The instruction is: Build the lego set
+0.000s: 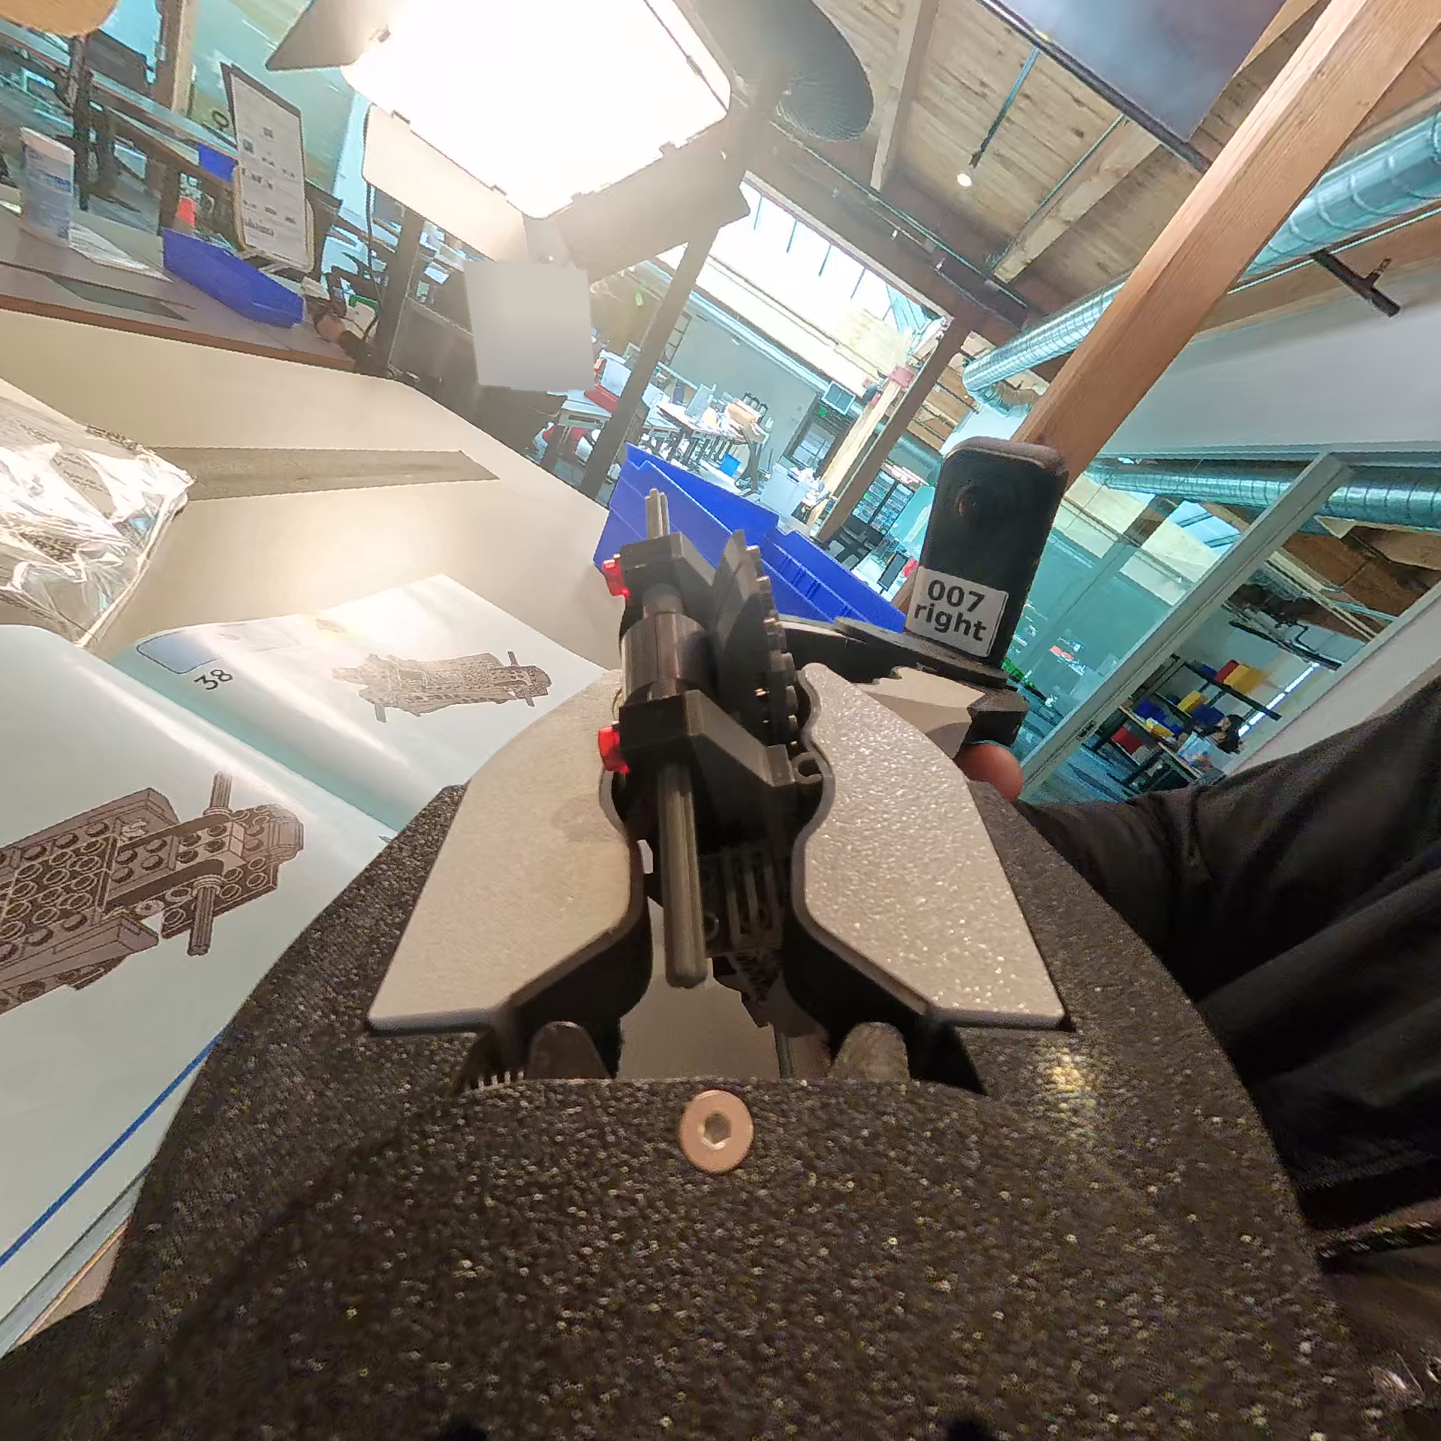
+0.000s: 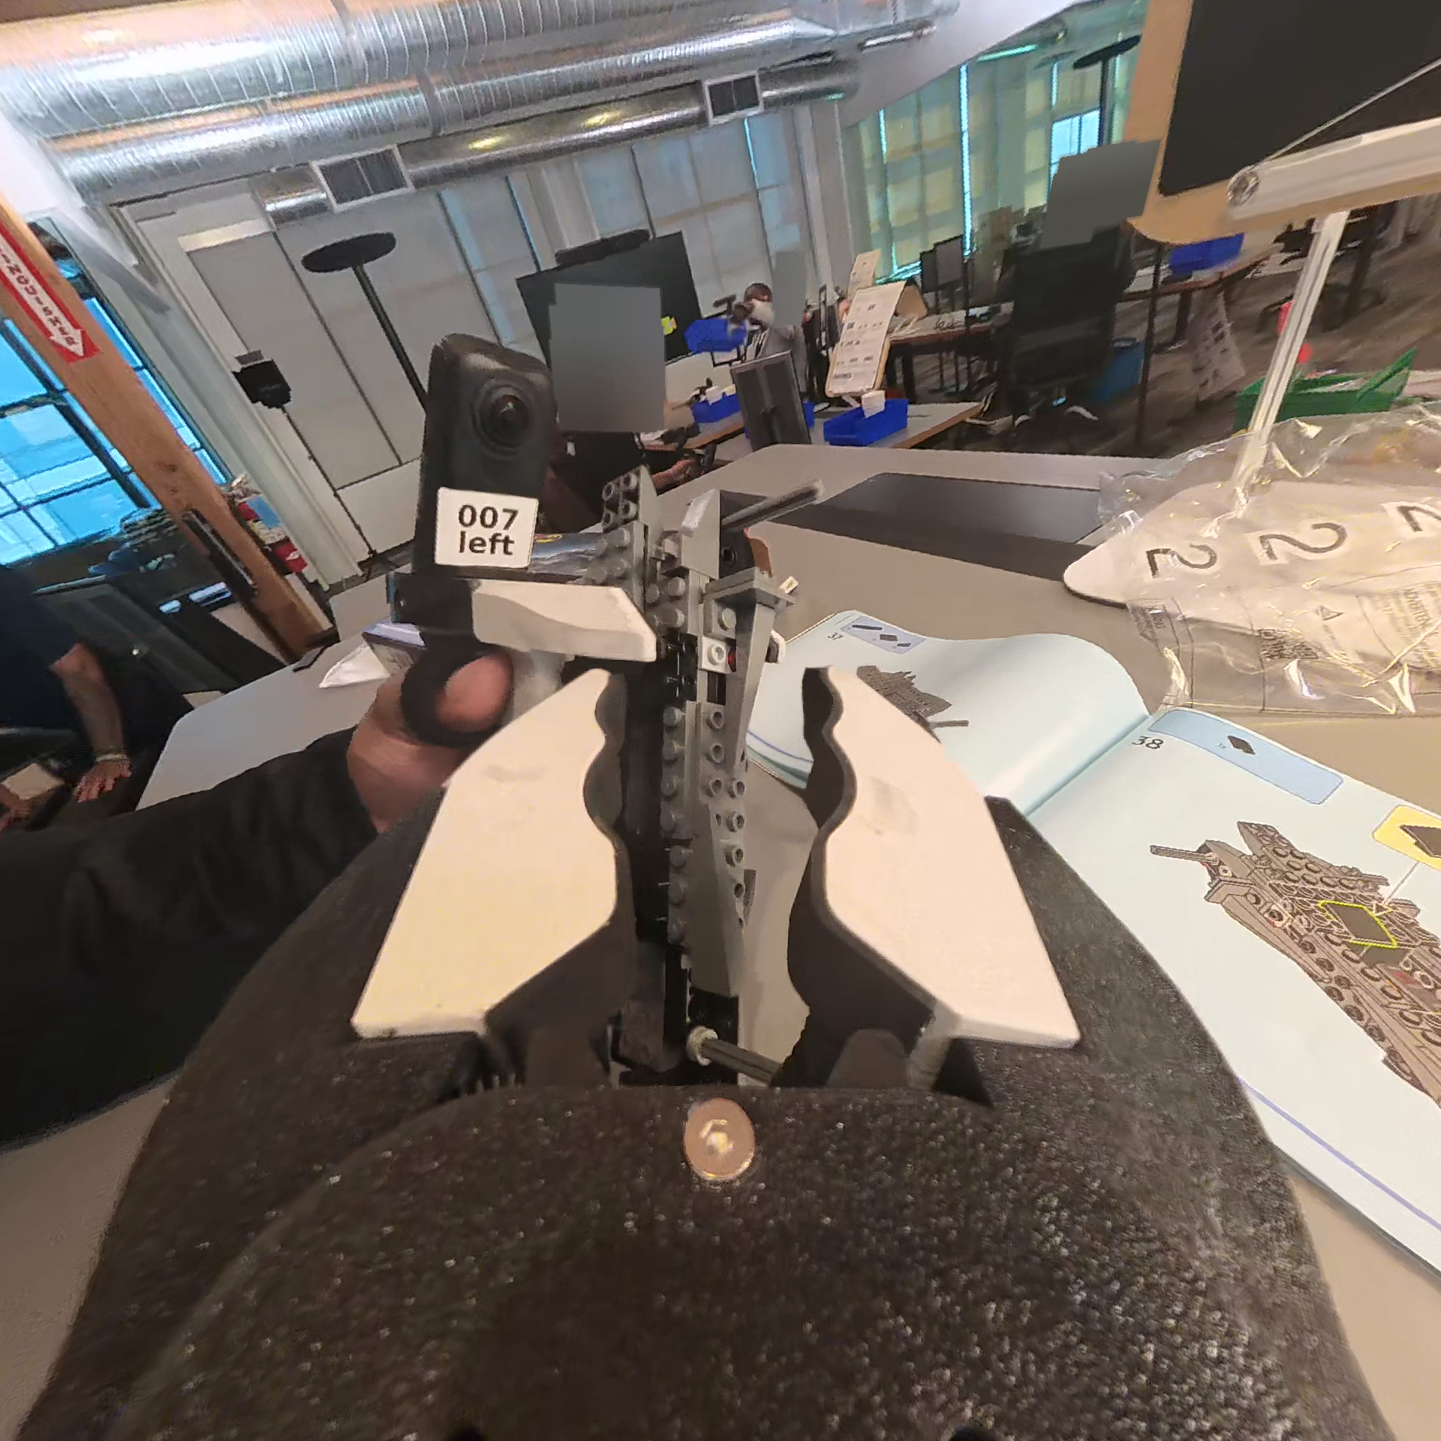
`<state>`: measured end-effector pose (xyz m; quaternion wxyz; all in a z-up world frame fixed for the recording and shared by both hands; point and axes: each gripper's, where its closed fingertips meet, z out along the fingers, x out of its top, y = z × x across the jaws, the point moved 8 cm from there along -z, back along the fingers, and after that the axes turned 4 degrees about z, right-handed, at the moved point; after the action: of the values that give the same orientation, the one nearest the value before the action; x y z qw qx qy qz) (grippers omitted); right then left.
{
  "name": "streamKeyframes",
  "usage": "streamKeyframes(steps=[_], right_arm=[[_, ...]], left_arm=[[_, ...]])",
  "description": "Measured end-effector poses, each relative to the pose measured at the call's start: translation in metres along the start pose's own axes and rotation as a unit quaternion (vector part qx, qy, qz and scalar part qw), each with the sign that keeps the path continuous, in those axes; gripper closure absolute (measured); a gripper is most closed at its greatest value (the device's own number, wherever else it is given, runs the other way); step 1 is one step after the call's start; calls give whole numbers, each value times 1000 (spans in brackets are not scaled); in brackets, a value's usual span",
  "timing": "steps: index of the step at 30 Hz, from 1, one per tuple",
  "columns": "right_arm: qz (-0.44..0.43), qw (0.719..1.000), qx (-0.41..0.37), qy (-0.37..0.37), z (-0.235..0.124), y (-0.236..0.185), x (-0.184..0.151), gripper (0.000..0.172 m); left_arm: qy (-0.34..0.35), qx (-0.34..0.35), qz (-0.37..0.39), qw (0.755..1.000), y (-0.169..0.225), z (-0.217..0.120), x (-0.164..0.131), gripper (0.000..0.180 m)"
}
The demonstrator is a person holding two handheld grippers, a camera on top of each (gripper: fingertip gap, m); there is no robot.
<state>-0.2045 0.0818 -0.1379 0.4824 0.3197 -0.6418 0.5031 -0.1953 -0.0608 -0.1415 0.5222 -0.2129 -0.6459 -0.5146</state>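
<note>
Left wrist: grey brick model [image 1: 702,702] pinched between left gripper [image 1: 713,748] pads above open booklet [image 1: 234,780]; right wrist: right gripper [image 2: 706,748] spread, right pad clear of model; light, stiff, probably fragile, best gripped mid-body.

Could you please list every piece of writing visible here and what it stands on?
I won't quote writing; these bear it:
White sticker on each black camera: legible.
Open instruction booklet: page numbers, legible.
Clear plastic bags: large digits; small print blurred.
Red sign on wooden post: partly cut off.
Background poster: too small.
</note>
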Motion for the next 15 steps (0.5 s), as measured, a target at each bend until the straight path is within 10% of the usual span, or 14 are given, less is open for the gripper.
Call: streamKeyframes(steps=[15], right_arm=[[-88,983,-104,120,-6,-40,-15,128]], left_arm=[[100,51,39,993,-7,-15,-1,143]])
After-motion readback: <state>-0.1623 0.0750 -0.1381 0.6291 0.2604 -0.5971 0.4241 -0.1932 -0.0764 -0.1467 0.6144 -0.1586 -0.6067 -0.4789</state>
